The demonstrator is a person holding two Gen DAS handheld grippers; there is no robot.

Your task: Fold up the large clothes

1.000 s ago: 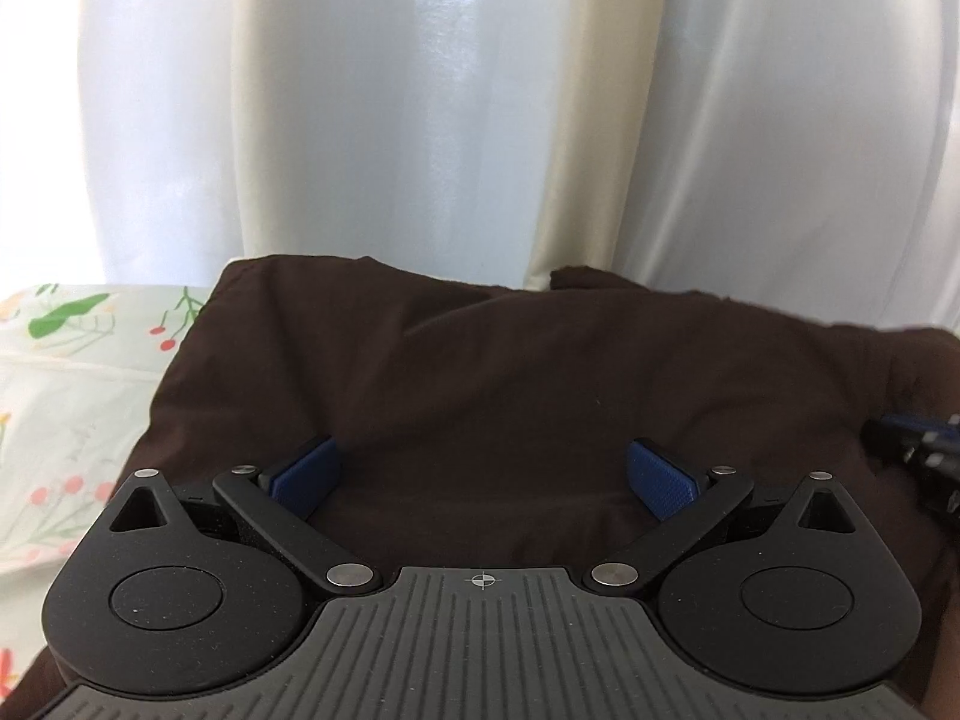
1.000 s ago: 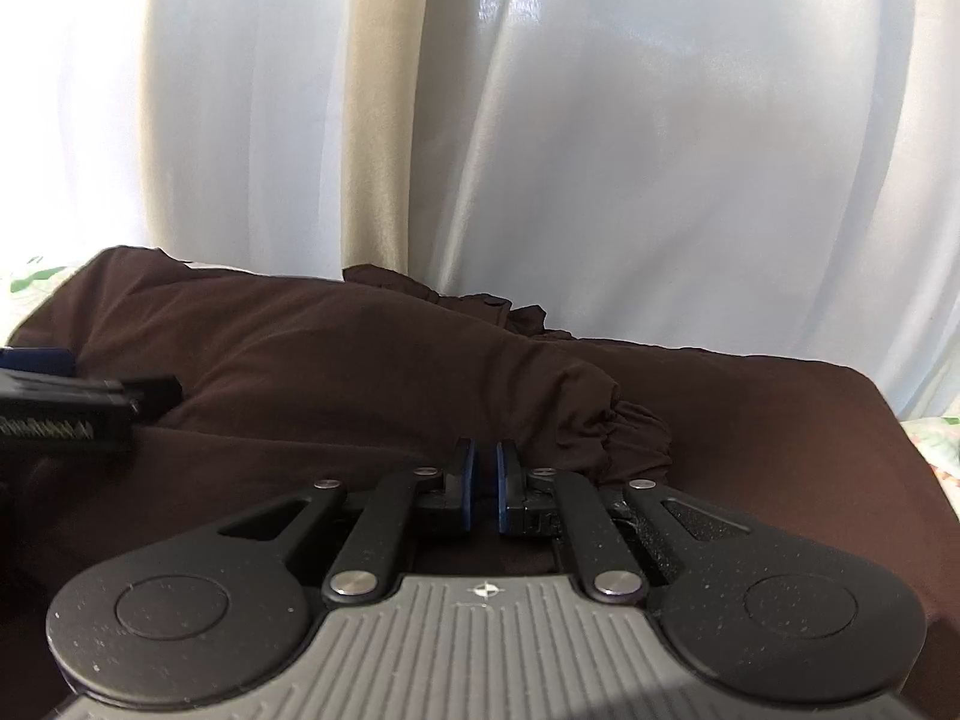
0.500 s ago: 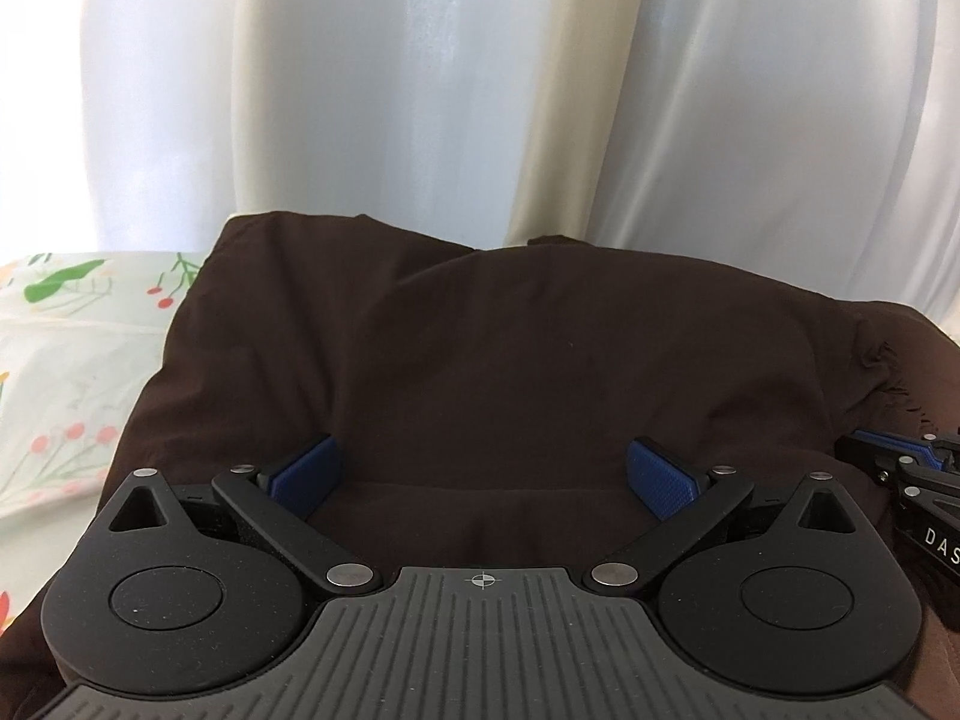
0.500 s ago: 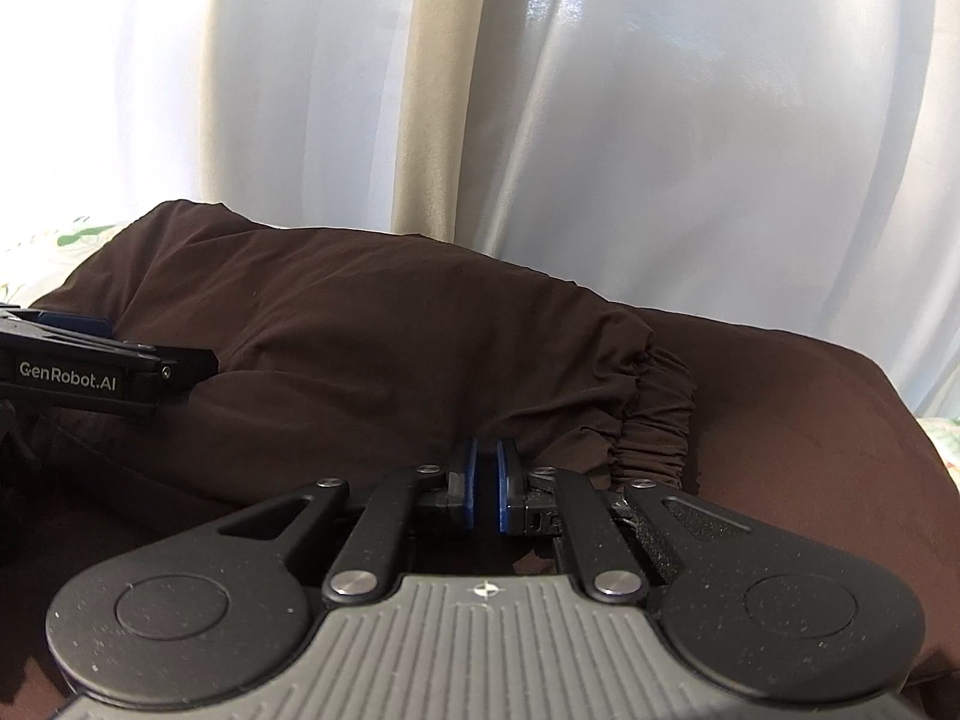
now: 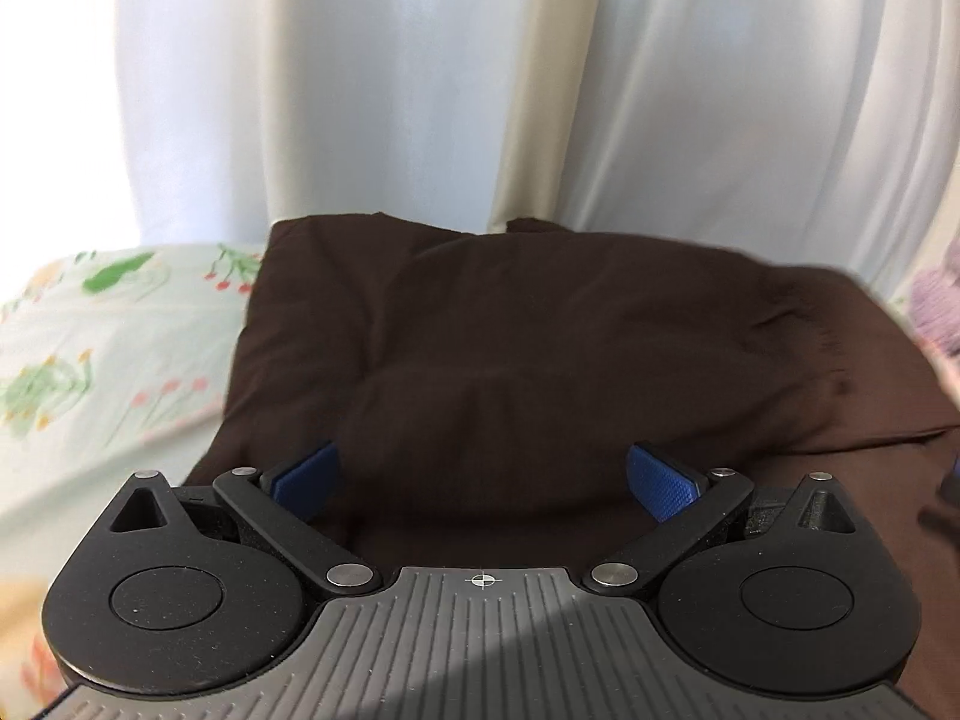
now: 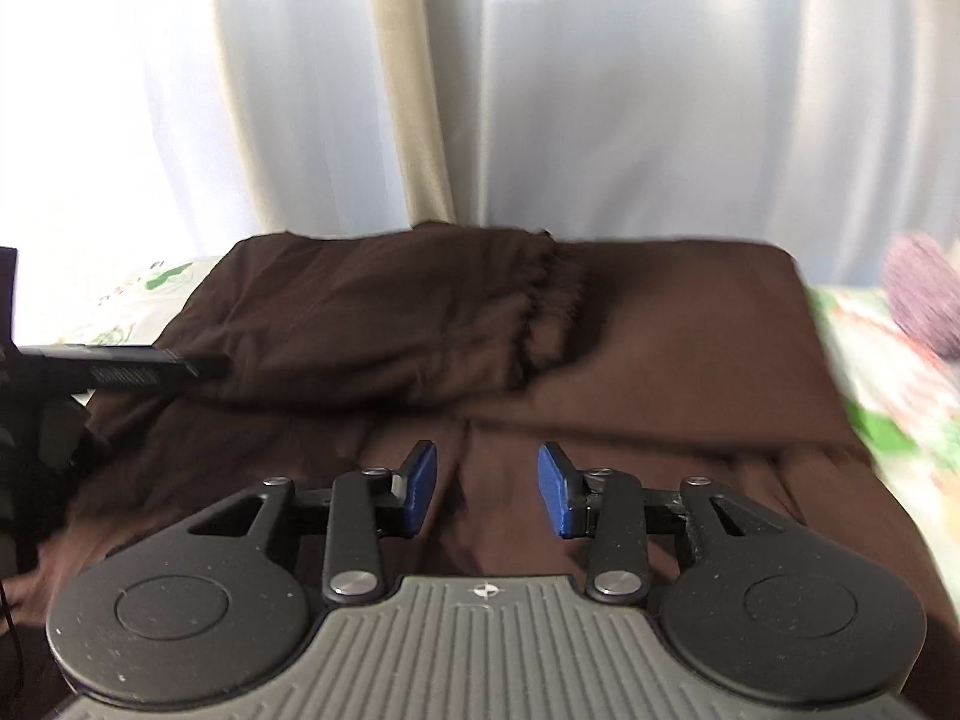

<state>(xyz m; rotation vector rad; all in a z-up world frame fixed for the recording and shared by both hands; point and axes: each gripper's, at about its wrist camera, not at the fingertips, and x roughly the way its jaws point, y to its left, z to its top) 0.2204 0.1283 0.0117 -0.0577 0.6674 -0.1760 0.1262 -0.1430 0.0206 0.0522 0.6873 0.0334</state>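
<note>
A dark brown garment (image 5: 540, 330) lies folded over on a floral sheet, with its gathered waistband (image 6: 540, 306) on top of the far layer. My left gripper (image 5: 483, 474) is wide open and empty, just above the garment's near part. My right gripper (image 6: 486, 486) is open and empty over the garment's lower layer. The left gripper (image 6: 120, 369) also shows at the left edge of the right wrist view.
The floral bed sheet (image 5: 108, 348) spreads to the left and also shows on the right (image 6: 882, 372). White and beige curtains (image 5: 480, 78) hang close behind the garment. A purple object (image 6: 924, 300) lies blurred at the far right.
My right gripper has opened and let go of the garment edge, which now lies folded over. Both grippers have pulled back and the garment sits farther away.
</note>
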